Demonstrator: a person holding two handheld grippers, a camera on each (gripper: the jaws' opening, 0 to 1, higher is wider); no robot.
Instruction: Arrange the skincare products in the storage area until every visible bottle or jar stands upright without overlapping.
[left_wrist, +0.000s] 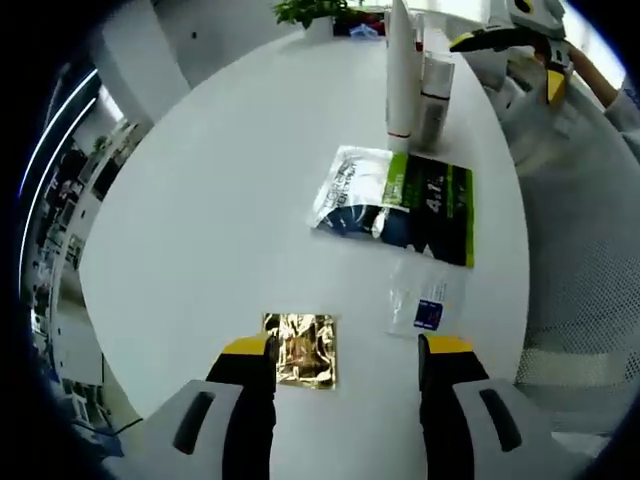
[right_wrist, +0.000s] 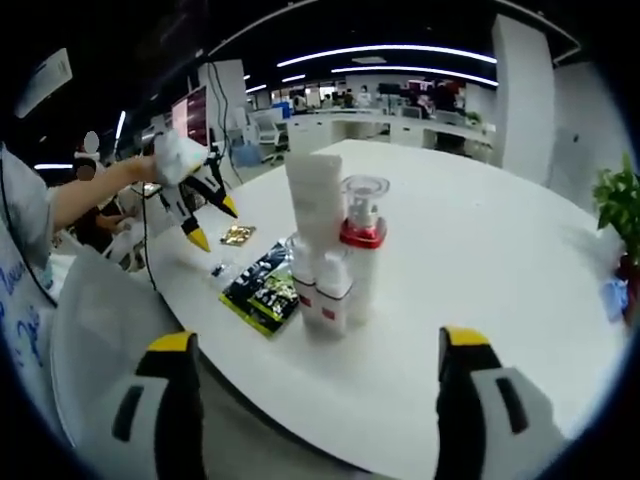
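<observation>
Left tool (left_wrist: 346, 360): white body, black jaws, yellow tips.

Bright, even overhead strip lighting (right_wrist: 400, 50), soft shadows, strong fisheye bending and blur at edges.

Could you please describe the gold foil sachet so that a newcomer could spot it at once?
On the round white table, look at the edge nearest the left gripper. The gold foil sachet lies flat there, apart from the green-and-black pouch. It alone is small, square and shiny gold.
</observation>
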